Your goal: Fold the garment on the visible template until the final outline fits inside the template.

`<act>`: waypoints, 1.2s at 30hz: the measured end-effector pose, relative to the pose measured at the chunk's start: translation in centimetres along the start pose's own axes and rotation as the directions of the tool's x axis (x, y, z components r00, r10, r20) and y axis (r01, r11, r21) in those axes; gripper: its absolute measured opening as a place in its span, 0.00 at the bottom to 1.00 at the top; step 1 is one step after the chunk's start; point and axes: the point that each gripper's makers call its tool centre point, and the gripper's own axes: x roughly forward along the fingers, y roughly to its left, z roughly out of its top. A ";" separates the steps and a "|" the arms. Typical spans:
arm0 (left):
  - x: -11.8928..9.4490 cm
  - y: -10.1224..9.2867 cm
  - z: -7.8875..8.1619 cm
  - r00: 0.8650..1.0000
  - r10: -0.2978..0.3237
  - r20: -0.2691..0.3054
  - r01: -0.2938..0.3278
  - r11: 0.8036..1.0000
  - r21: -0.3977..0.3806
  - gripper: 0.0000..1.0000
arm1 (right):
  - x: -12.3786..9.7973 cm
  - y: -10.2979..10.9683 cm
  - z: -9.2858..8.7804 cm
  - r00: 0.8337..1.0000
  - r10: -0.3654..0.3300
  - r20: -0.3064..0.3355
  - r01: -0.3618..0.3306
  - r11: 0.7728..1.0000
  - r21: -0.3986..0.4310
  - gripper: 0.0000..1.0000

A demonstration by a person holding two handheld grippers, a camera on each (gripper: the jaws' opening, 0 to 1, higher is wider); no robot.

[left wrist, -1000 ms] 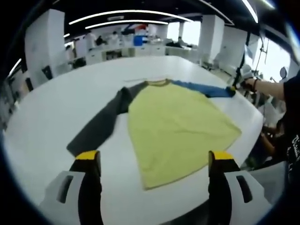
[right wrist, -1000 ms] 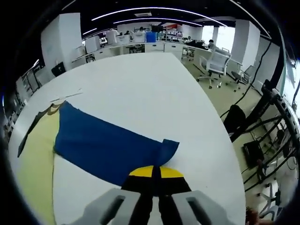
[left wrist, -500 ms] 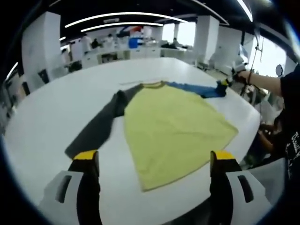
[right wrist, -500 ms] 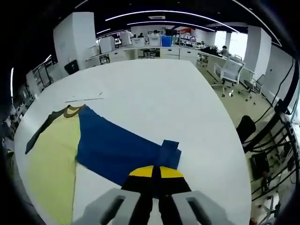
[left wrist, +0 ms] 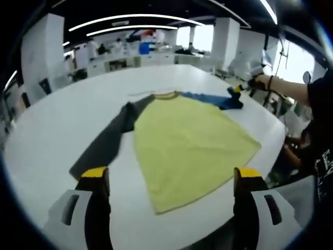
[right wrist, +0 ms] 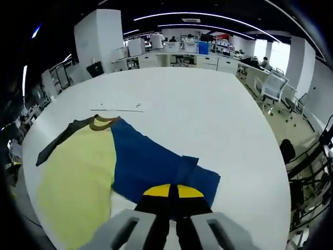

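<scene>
The garment (left wrist: pixel 187 143) lies flat on the white table (left wrist: pixel 47 135), a shirt with a yellow-green body, a dark grey sleeve (left wrist: pixel 106 143) stretched toward the left gripper's side, and a blue sleeve (right wrist: pixel 151 164) on the other side. In the right gripper view the blue sleeve's end is doubled over onto itself, the folded cuff lying just ahead of the yellow jaw tips.

The right gripper (right wrist: pixel 170 191) has its jaws pressed together on the cuff end of the blue sleeve — the cloth runs straight into the pinch. In the left gripper view the same tool (left wrist: pixel 237 89) shows at the far right of the table, held by a person's hand (left wrist: pixel 260 80), at the blue sleeve's tip.

The left gripper (left wrist: pixel 171 177) hangs with its jaws spread wide apart, holding nothing, above the table's near edge; the shirt's hem falls between the two yellow tips and beyond them, not touching either.

Past the collar a thin strip (right wrist: pixel 117 108) lies on the table — too small to tell what it is.
</scene>
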 end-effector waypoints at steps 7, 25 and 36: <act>-0.1 0.3 -0.1 1.000 0.022 -0.003 -0.022 1.000 -0.003 0.96 | 0.5 2.3 0.8 0.999 0.051 -0.009 -0.051 0.998 -0.026 0.00; 0.2 -0.1 0.1 1.000 -0.003 0.029 0.004 0.999 -0.034 0.97 | 1.4 6.5 2.5 0.992 0.123 -0.007 -0.123 0.988 -0.089 0.00; 0.2 -0.4 -0.1 1.000 -0.020 0.012 0.020 1.000 -0.014 0.97 | 1.9 9.2 3.8 0.986 0.166 0.011 -0.164 0.982 -0.097 0.00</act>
